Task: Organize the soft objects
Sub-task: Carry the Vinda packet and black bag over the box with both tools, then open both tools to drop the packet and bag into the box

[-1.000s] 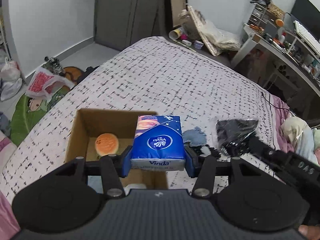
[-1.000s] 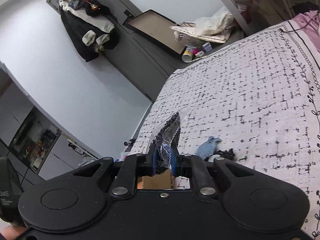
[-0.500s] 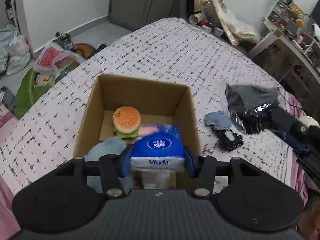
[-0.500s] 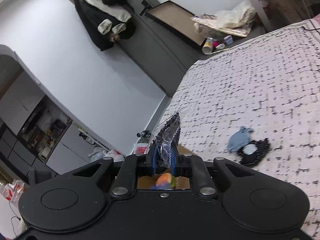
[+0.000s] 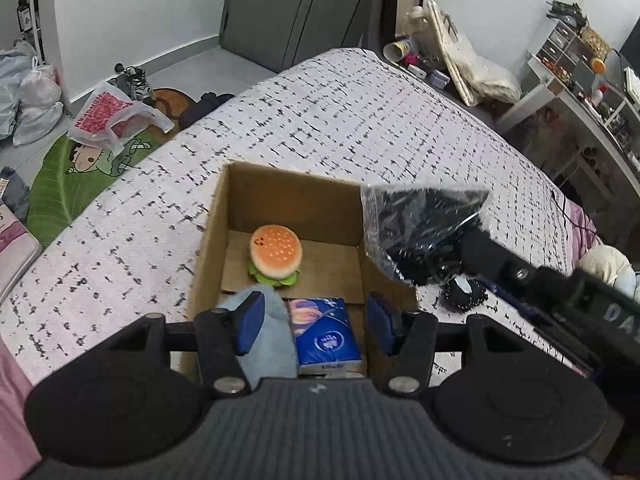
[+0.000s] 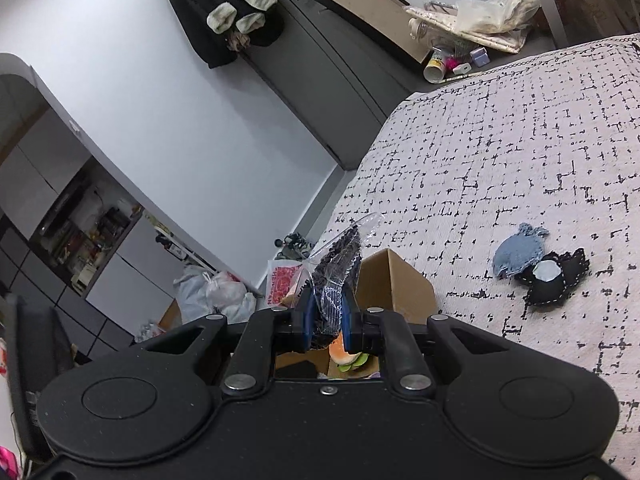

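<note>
A cardboard box (image 5: 212,236) stands on the bed. In it lie a burger plush (image 5: 275,254), a light blue soft item (image 5: 268,348) and a blue Vinda tissue pack (image 5: 326,336). My left gripper (image 5: 314,326) is open above the box's near end, over the tissue pack. My right gripper (image 6: 328,326) is shut on a clear bag of black fabric (image 6: 336,268), held at the box's right rim; the bag also shows in the left wrist view (image 5: 416,236). A blue pouch (image 6: 518,254) and a black pouch (image 6: 554,284) lie on the bedspread.
The bed has a white spread with black dashes (image 5: 360,112). Bags and a green mat (image 5: 80,168) lie on the floor to the left. A cluttered desk (image 5: 592,100) stands at the right. A dark wardrobe (image 5: 304,8) is beyond the bed.
My left gripper has opened and let go of the tissue pack, which now lies in the box. My right gripper has carried the bag of black fabric over to the box's right rim.
</note>
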A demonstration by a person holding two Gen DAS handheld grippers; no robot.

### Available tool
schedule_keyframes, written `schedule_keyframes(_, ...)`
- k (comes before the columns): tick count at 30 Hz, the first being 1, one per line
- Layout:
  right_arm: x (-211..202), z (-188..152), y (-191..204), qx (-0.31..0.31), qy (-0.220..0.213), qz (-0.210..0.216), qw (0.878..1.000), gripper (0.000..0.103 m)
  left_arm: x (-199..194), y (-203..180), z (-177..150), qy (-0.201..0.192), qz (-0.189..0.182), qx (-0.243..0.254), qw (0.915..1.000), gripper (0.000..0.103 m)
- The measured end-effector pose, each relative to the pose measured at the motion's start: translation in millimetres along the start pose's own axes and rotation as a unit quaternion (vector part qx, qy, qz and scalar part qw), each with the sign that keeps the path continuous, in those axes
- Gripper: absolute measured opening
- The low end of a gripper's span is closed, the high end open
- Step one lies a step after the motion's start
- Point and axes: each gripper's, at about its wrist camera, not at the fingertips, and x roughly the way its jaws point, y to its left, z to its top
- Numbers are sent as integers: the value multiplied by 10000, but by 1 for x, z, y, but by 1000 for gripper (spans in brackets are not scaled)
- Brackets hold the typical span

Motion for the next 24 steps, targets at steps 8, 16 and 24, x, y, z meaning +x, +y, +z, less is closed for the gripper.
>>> schedule_keyframes(8,29,-3,4,50,117,-181,9998,14,-11,16,13,-113,-8,-113,9999,55)
schedule_keyframes(16,44,-8,5,-113,338,-741,9966,27,-2,25,18,-30,165,-160,9997,55)
schedule_keyframes(24,28,4,-2,-115,142,-697,9974,53,4,14,16,42,500,43,9987,65)
